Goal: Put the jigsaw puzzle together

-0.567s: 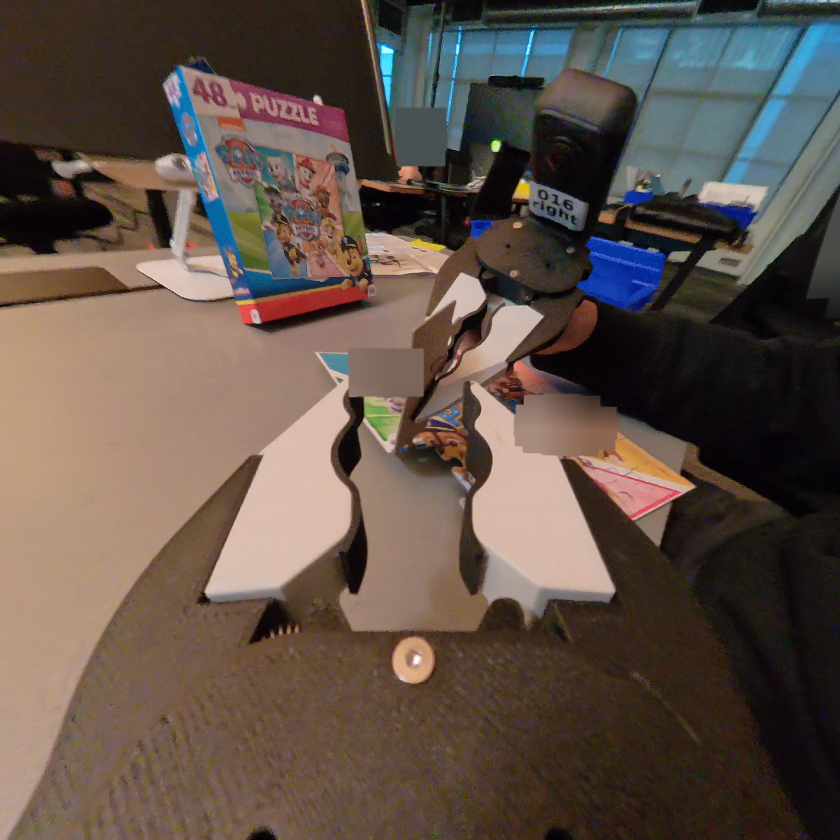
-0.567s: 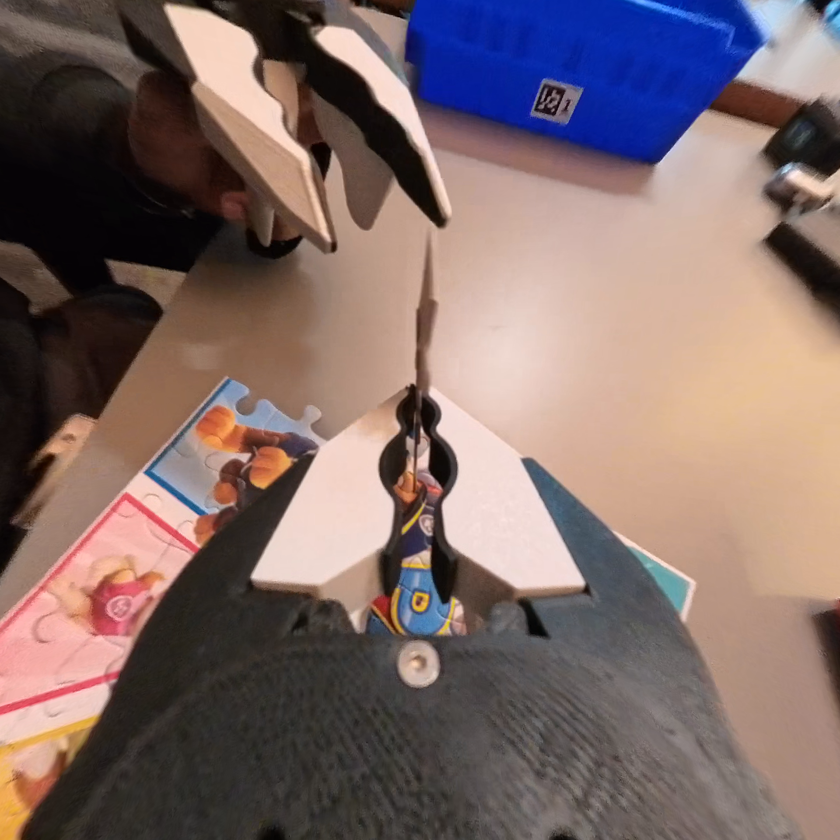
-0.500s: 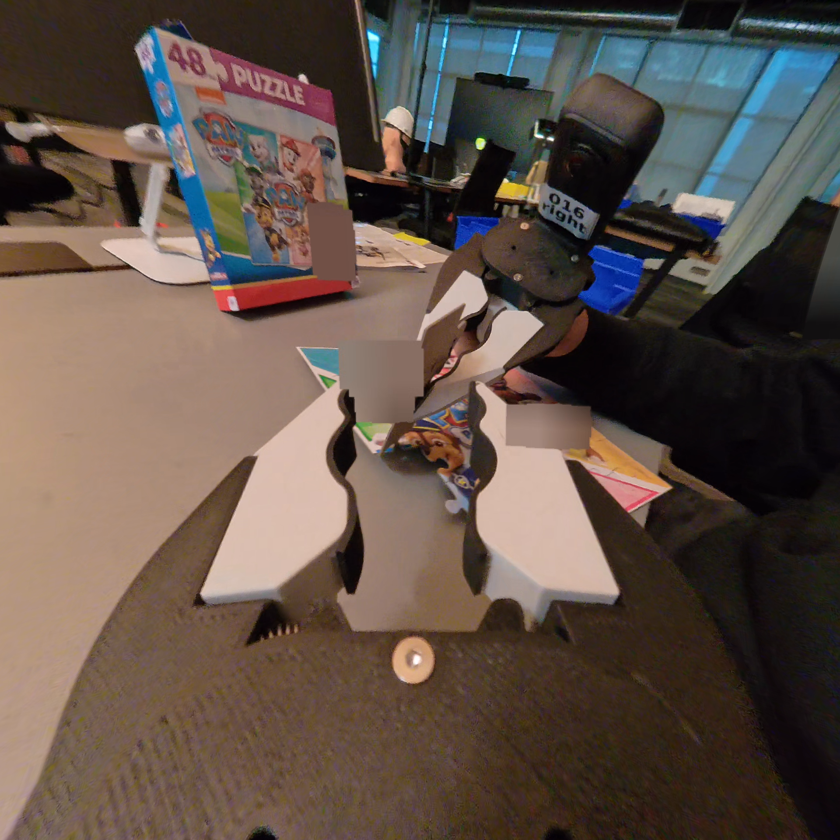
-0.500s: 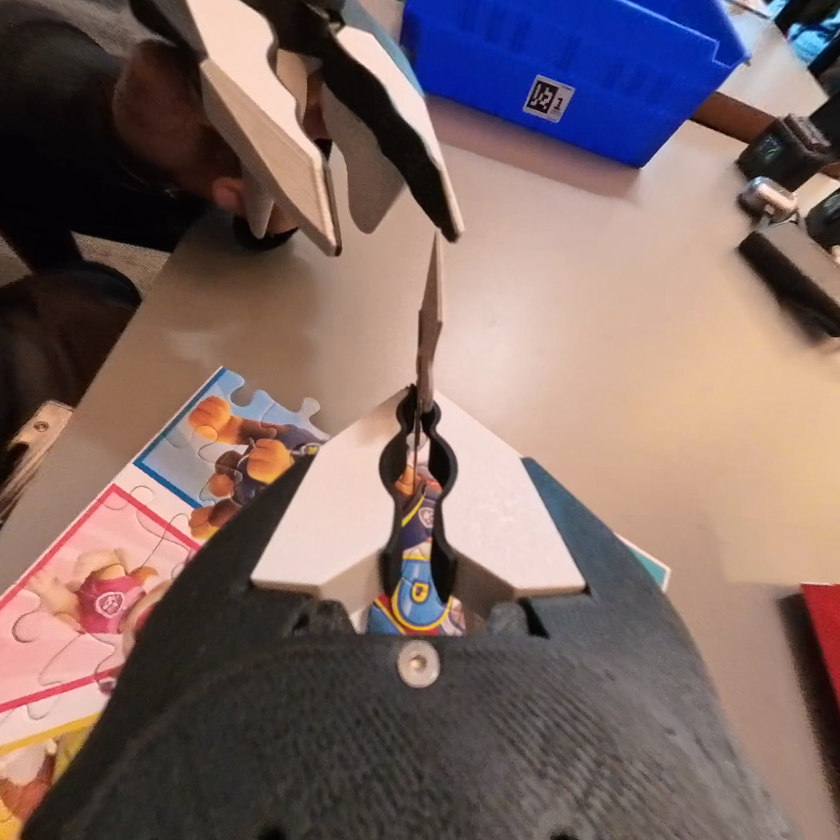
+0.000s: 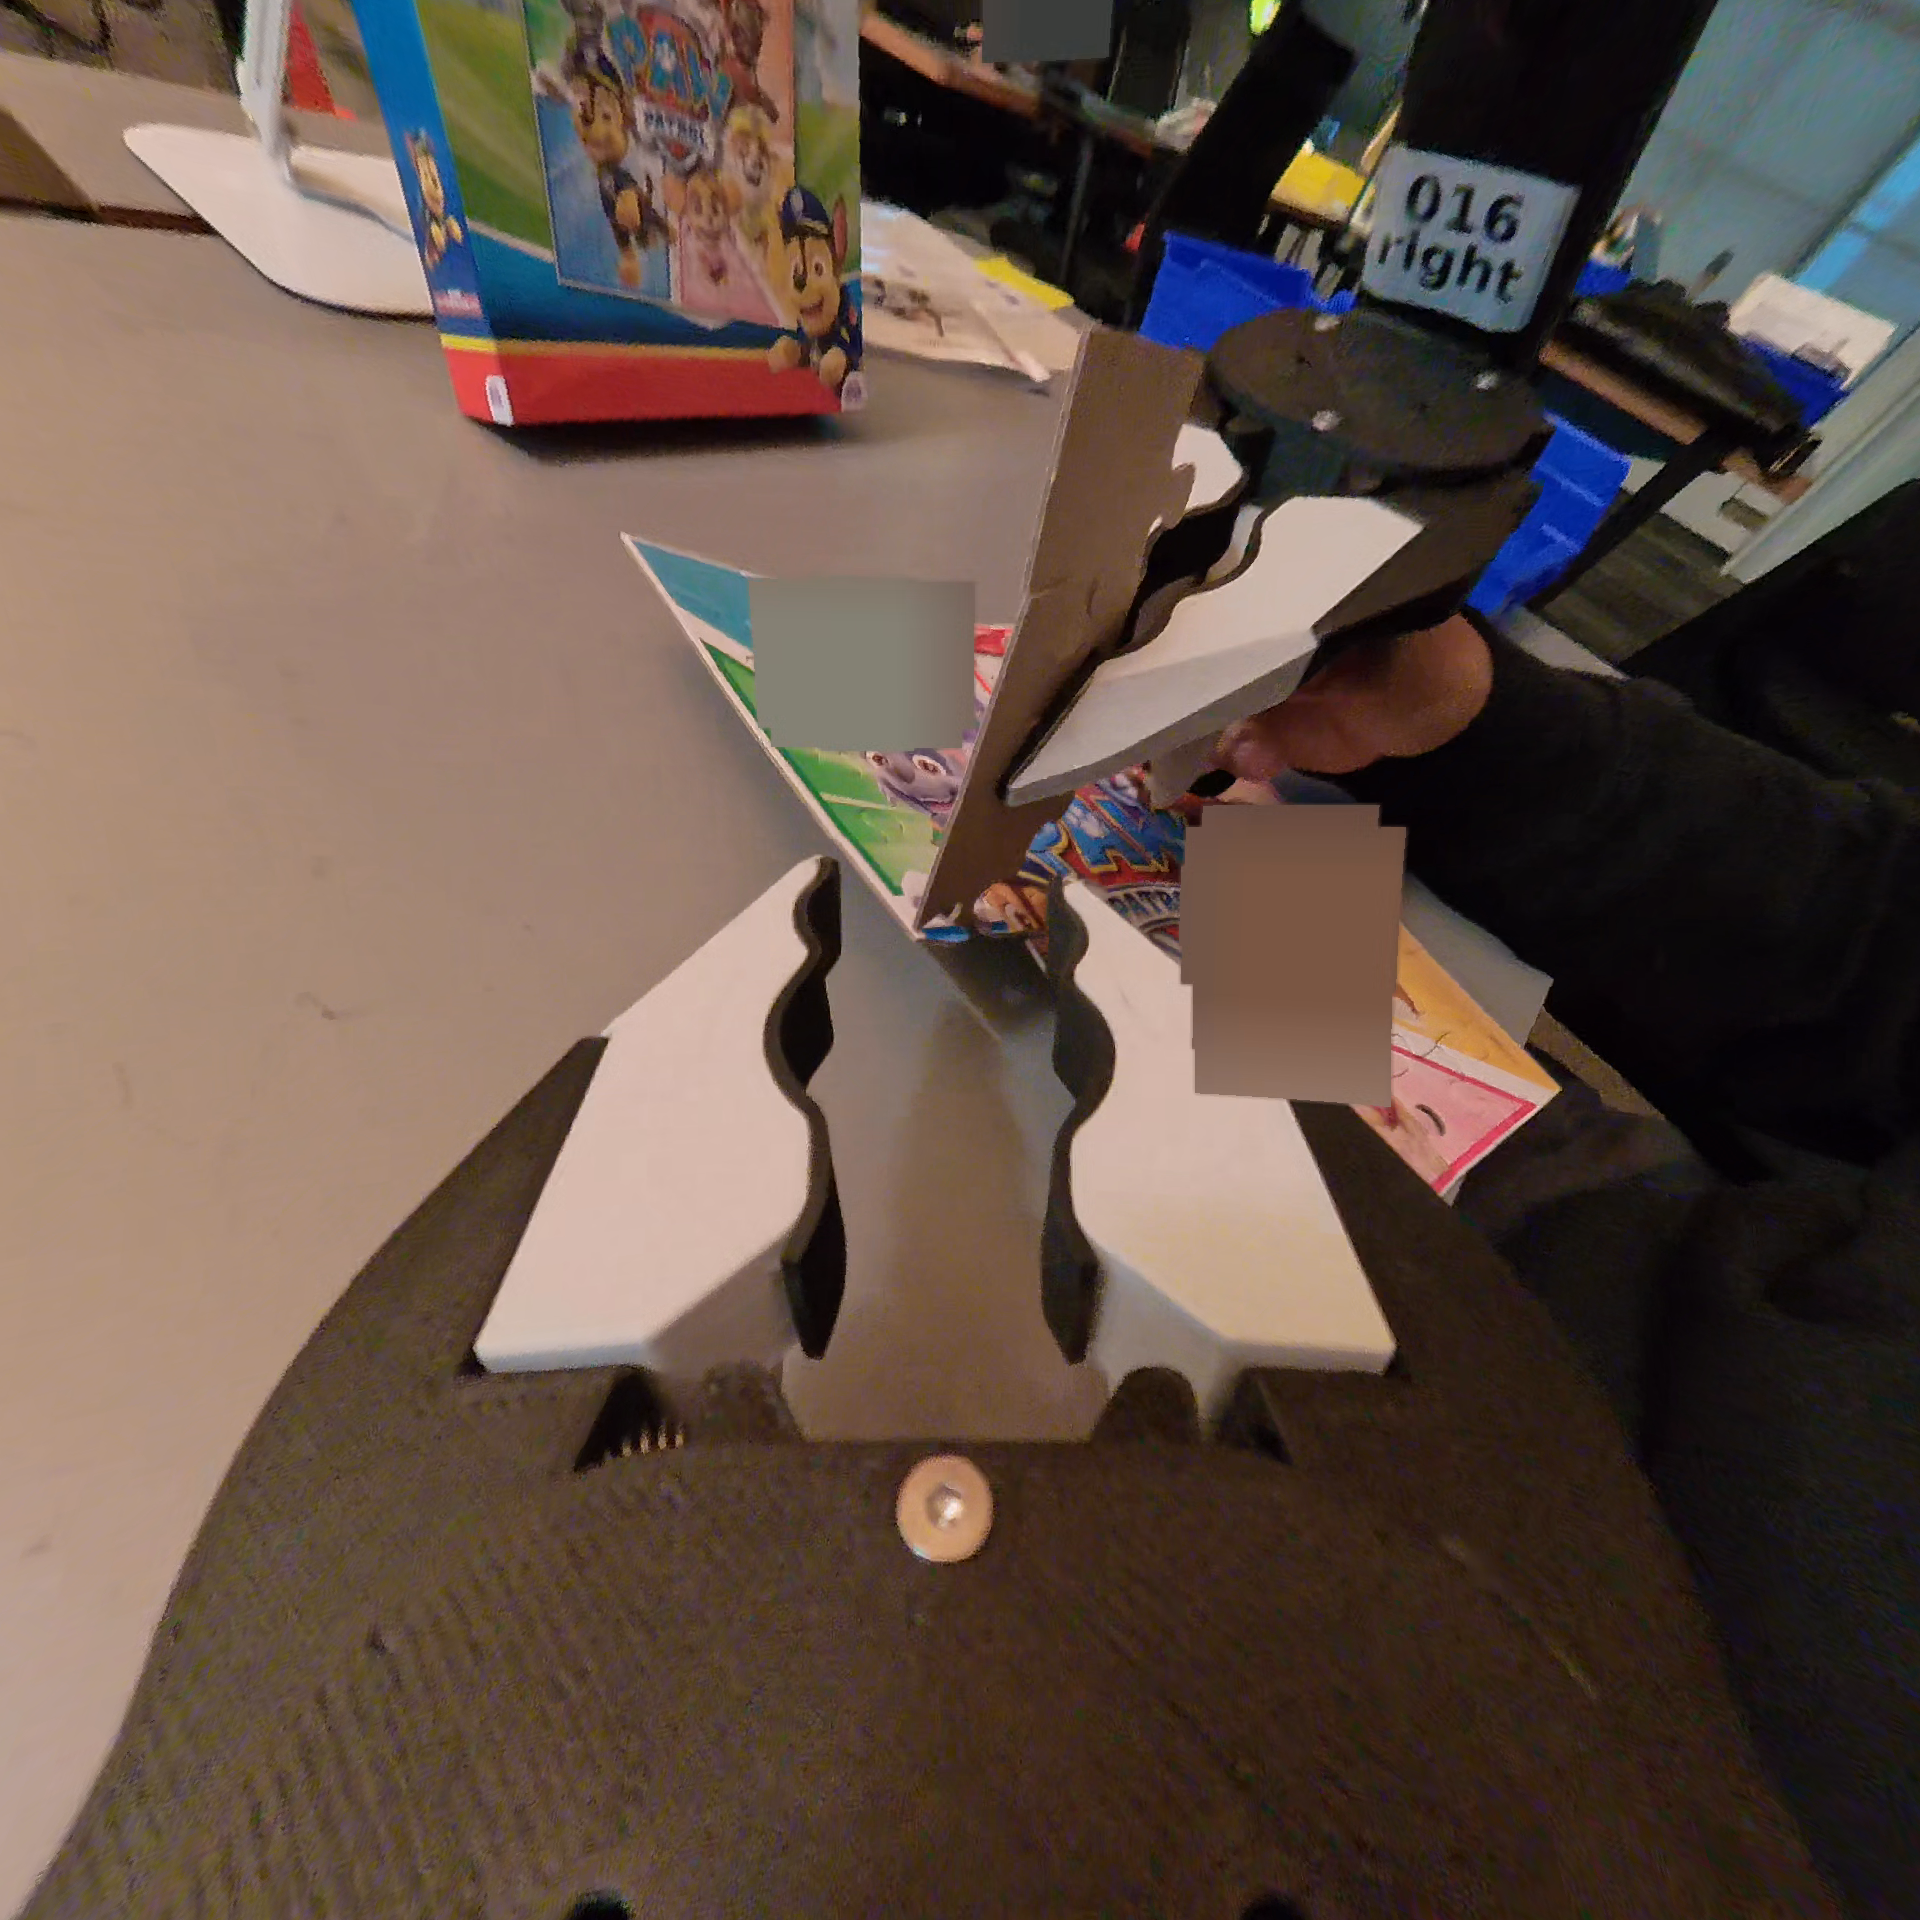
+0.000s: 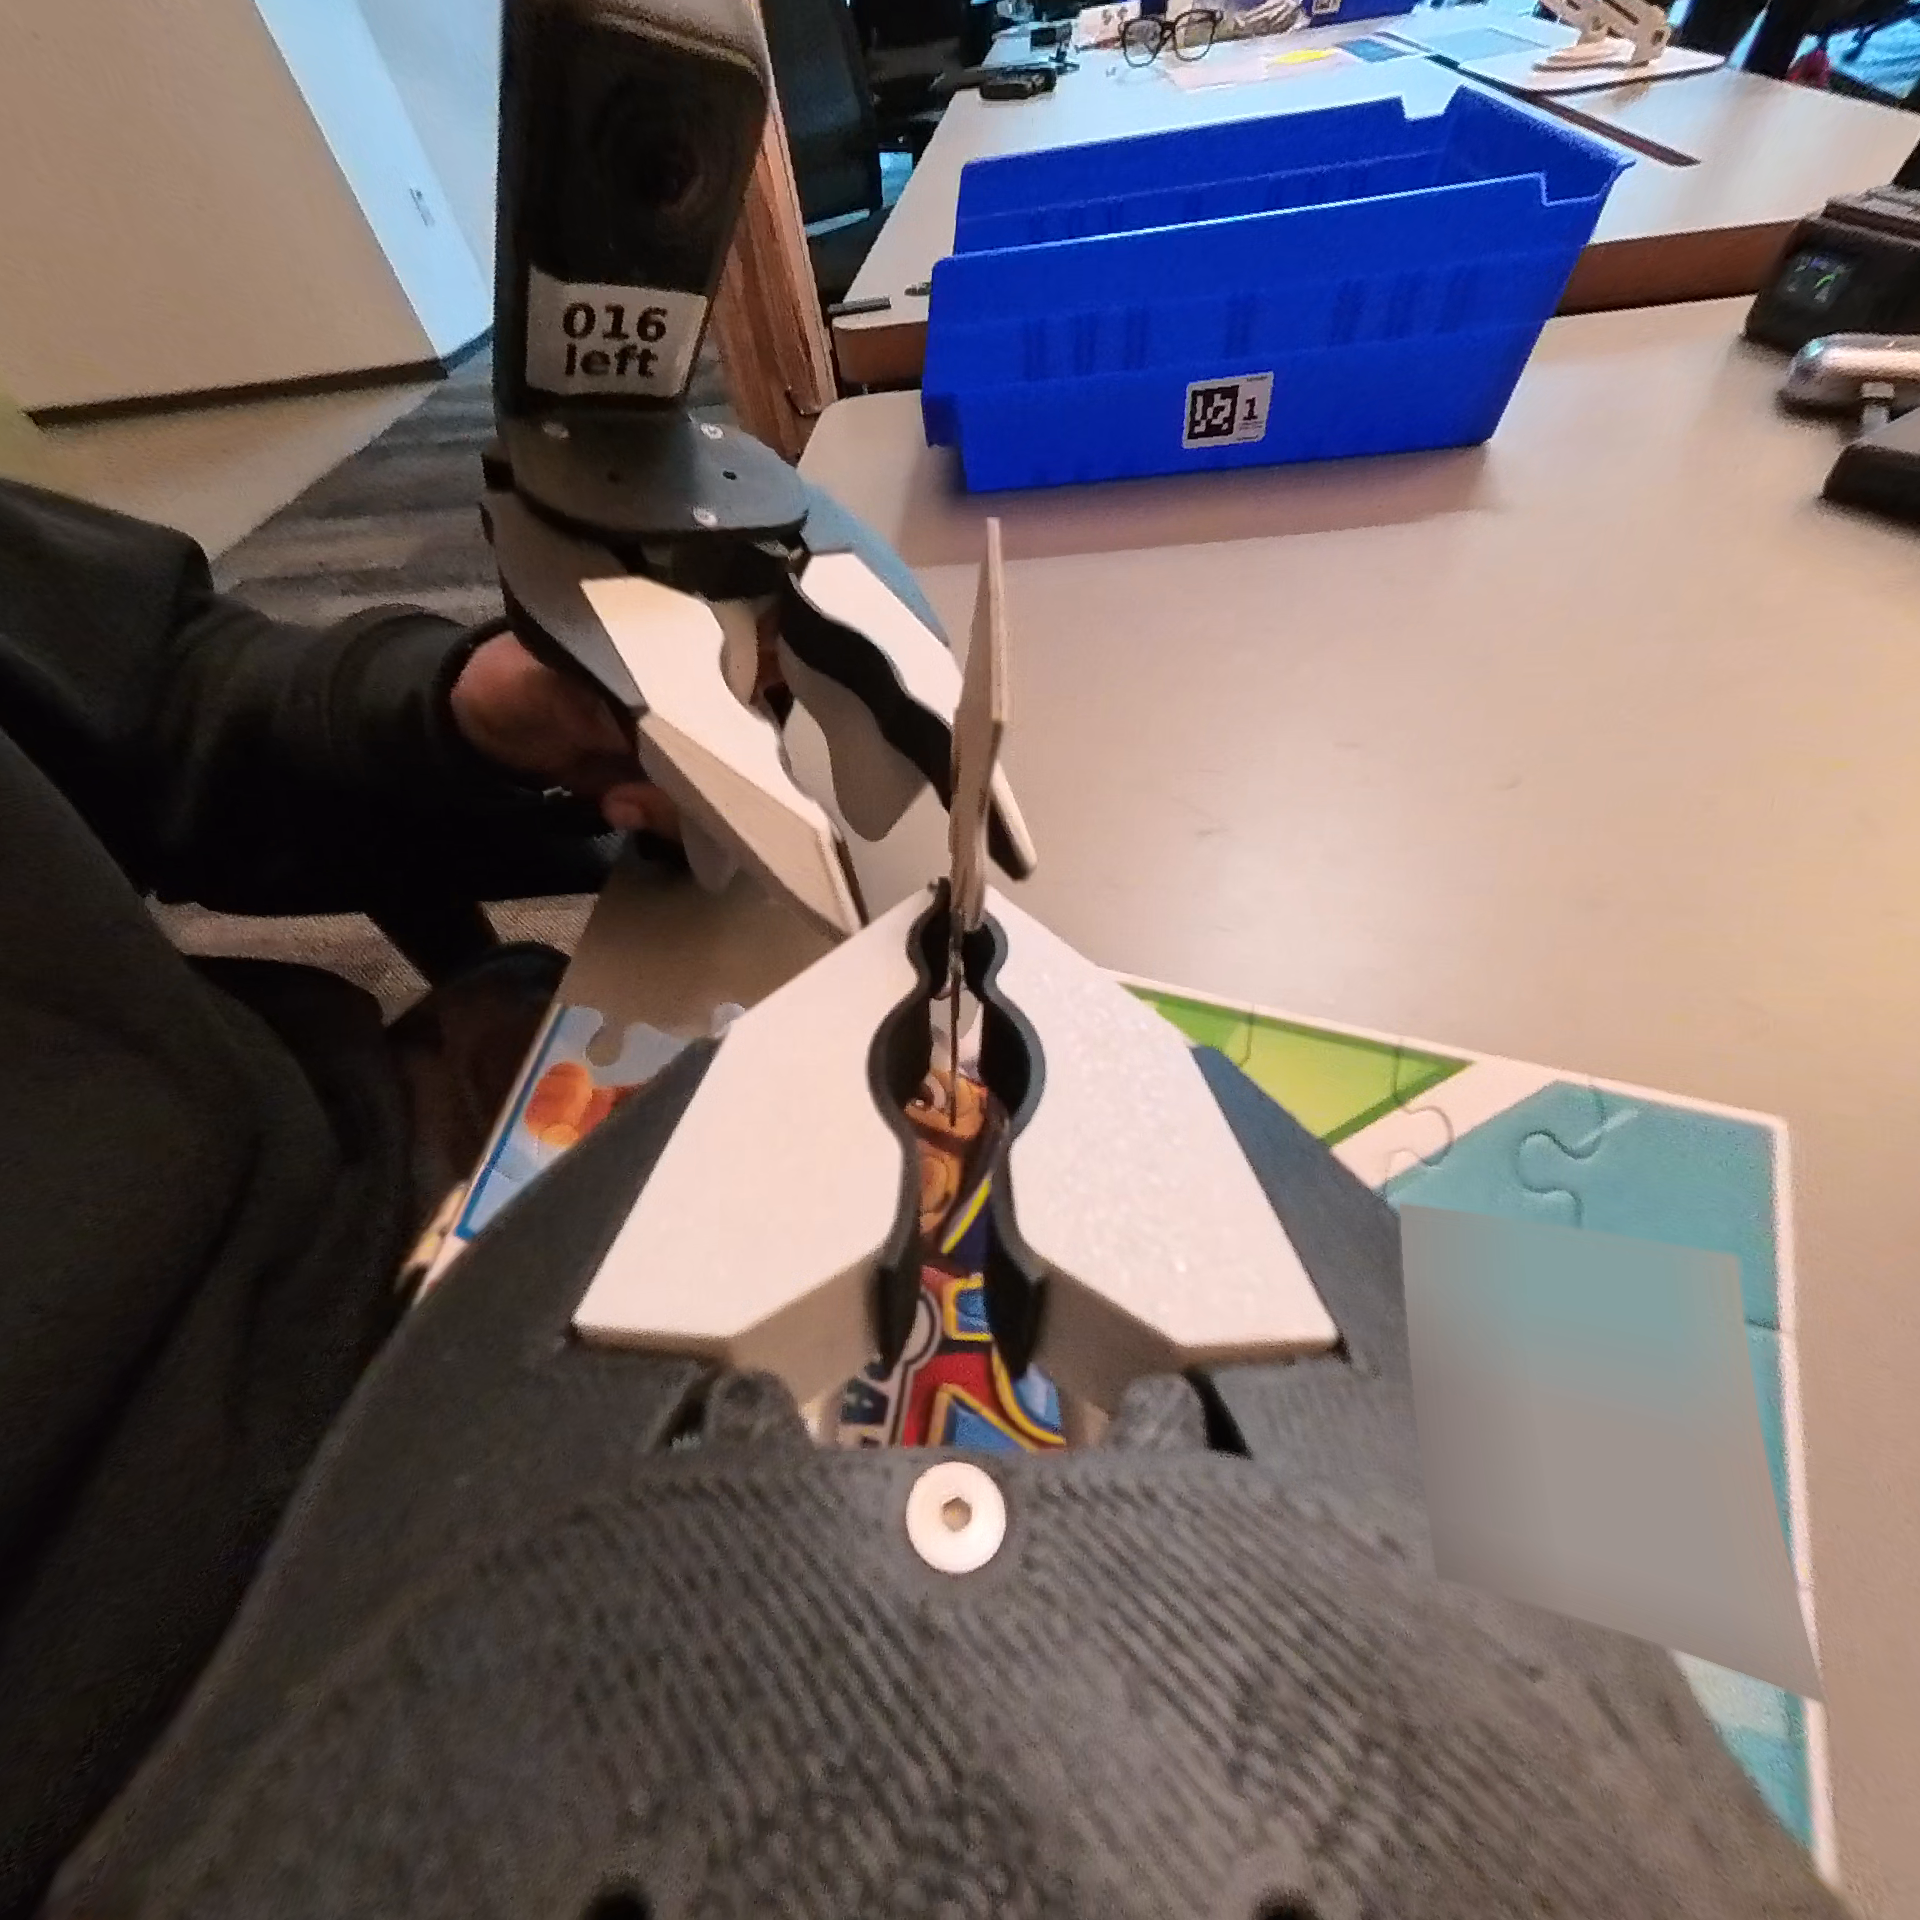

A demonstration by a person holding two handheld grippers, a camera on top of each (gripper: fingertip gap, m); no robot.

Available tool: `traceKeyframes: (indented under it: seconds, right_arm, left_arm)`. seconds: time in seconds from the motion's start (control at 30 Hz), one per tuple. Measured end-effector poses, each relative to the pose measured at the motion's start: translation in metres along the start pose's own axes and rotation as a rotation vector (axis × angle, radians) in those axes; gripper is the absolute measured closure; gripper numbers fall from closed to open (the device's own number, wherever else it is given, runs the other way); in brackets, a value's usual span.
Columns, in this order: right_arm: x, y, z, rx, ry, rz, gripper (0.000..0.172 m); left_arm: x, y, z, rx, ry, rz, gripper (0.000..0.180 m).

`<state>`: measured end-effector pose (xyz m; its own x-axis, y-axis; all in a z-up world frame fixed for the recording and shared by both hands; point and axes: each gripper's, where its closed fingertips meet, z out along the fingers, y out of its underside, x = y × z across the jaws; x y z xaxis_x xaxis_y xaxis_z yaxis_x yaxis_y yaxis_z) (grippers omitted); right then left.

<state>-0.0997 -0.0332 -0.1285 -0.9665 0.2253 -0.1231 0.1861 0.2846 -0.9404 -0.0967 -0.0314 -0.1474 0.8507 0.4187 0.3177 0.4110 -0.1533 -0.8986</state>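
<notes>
A cartoon puzzle box [image 5: 623, 208] is seen standing near the table's [image 5: 260, 675] far edge. The left gripper [image 5: 940, 914] is held with its fingers apart and nothing between them, just short of the assembled puzzle's [image 5: 831, 810] near corner. A cardboard puzzle piece [image 6: 977, 727], grey back outward, is clamped on edge by the right gripper [image 6: 951, 914] above the puzzle, at the table's near edge. A blue bin [image 6: 1247, 312] is seen beyond.

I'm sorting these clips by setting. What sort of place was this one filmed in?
Probably an open-plan office or lab workspace: long grey tables, a blue storage bin with a printed marker tag, and large windows beyond more desks. A children's puzzle box stands on the table.
</notes>
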Motion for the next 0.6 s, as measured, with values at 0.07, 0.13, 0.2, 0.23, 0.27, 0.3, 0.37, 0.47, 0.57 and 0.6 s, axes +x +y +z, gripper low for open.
traceKeyframes:
  seconds: [0.07,0.13,0.2,0.23,0.27,0.3,0.37,0.47,0.57,0.6]
  right_arm:
    - [-0.002,0.000,0.000,0.005,0.019,0.011,0.172]
    - [-0.002,0.000,0.000,0.006,0.051,0.020,0.171]
    - [-0.001,0.000,-0.002,0.017,0.073,0.044,0.171]
    - [0.000,0.000,-0.002,0.027,0.079,0.056,0.171]
    - [0.000,0.000,-0.004,0.035,0.084,0.070,0.171]
    - [0.000,0.001,-0.004,0.041,0.086,0.082,0.171]
    - [0.000,0.001,-0.006,0.043,0.091,0.084,0.172]
    - [0.002,0.003,-0.007,0.022,0.138,0.046,0.172]
    - [0.003,0.003,-0.008,0.021,0.157,0.021,0.172]
    - [0.002,0.004,-0.008,0.022,0.152,0.021,0.172]
  left_arm:
    - [0.001,0.008,0.002,-0.054,-0.005,-0.004,0.142]
    - [0.001,0.017,0.005,-0.113,-0.016,0.000,0.144]
    - [-0.001,0.023,0.007,-0.156,-0.055,0.021,0.158]
    - [-0.002,0.026,0.007,-0.178,-0.073,0.038,0.161]
    - [-0.002,0.029,0.008,-0.196,-0.087,0.056,0.166]
    - [-0.002,0.030,0.009,-0.206,-0.103,0.072,0.172]
    - [-0.004,0.031,0.009,-0.210,-0.130,0.088,0.179]
    - [-0.003,0.029,0.007,-0.194,-0.121,0.069,0.176]
    - [0.001,0.023,0.005,-0.147,-0.081,0.019,0.165]
    - [0.000,0.020,0.005,-0.125,-0.082,0.011,0.164]
